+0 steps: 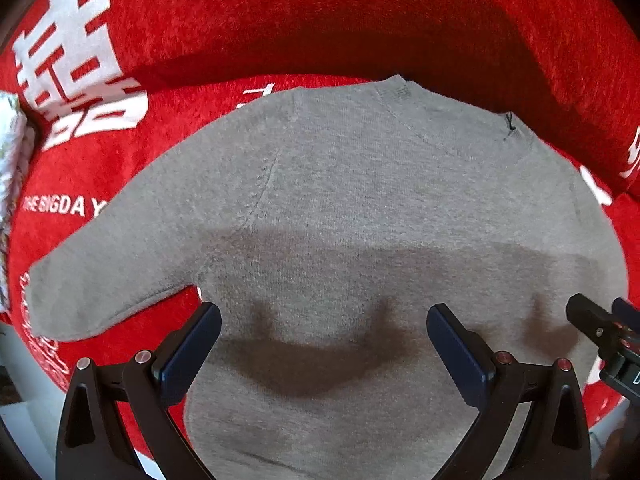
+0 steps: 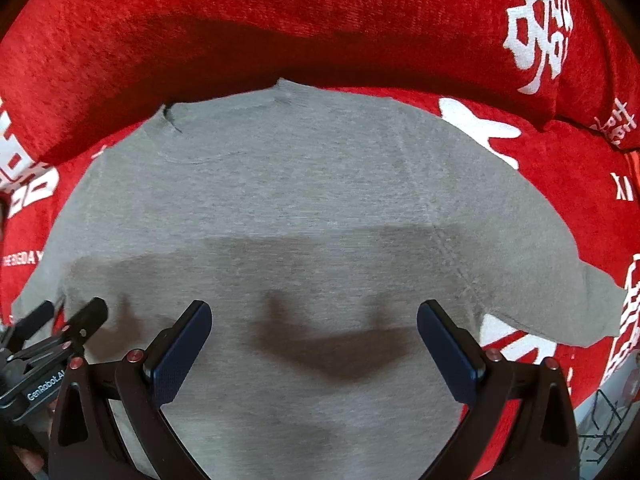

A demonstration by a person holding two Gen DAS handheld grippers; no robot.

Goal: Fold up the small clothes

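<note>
A small grey knit sweater (image 1: 352, 200) lies flat on a red sofa cover, collar at the far side, its left sleeve (image 1: 100, 272) spread out to the left. In the right wrist view the sweater (image 2: 304, 184) fills the middle, its right sleeve (image 2: 560, 280) spread to the right. My left gripper (image 1: 324, 320) hovers open and empty over the sweater's lower body. My right gripper (image 2: 314, 320) is also open and empty above the lower body. Each gripper shows at the edge of the other's view: the right one (image 1: 604, 332) and the left one (image 2: 72, 328).
The red plush cover (image 1: 100, 168) with white lettering lies under the sweater. A red back cushion (image 1: 360, 12) rises just behind the collar. A white patterned cloth (image 1: 10, 168) sits at the far left. A pale floor strip (image 2: 608, 420) shows at the lower right.
</note>
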